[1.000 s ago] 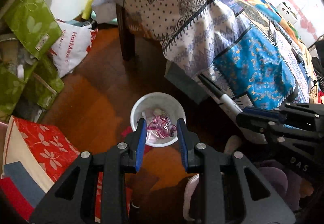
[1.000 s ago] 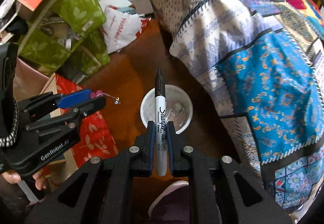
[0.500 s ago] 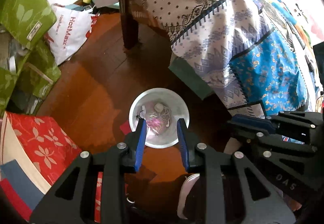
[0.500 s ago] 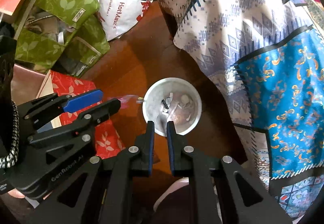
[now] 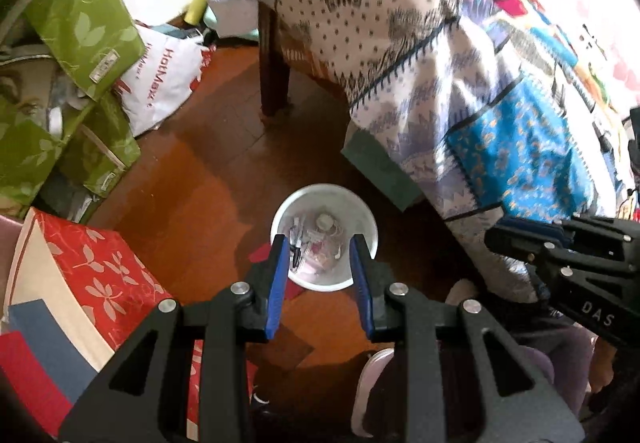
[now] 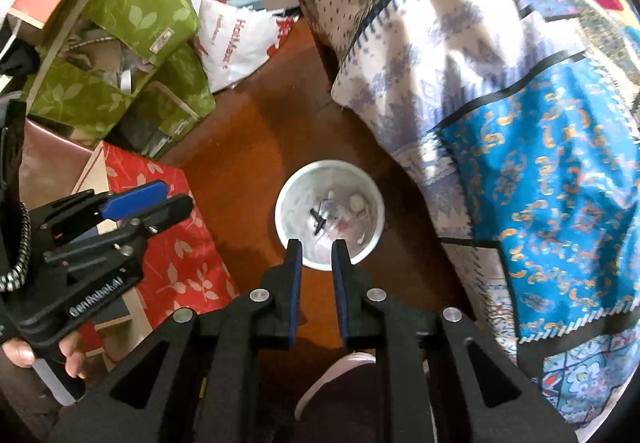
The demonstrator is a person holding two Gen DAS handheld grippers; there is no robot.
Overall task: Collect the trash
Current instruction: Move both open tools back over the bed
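Note:
A white trash bin stands on the wooden floor beside the bed. A black marker lies inside it among small pale and pink scraps. My left gripper hangs above the bin, pointing steeply down, open with nothing between its blue pads. It also shows at the left of the right wrist view as the left gripper. My right gripper hovers over the bin's near rim, its jaws a narrow gap apart and empty. In the left wrist view the right gripper enters from the right edge.
A bed with a patterned quilt and a dark wooden leg fills the right. Green leaf-print boxes, a white plastic bag and a red floral box crowd the left. A person's foot is just below the grippers.
The right gripper has let go of the marker, which now lies in the bin. The left gripper's pink item has dropped into the bin too. Both grippers hang empty.

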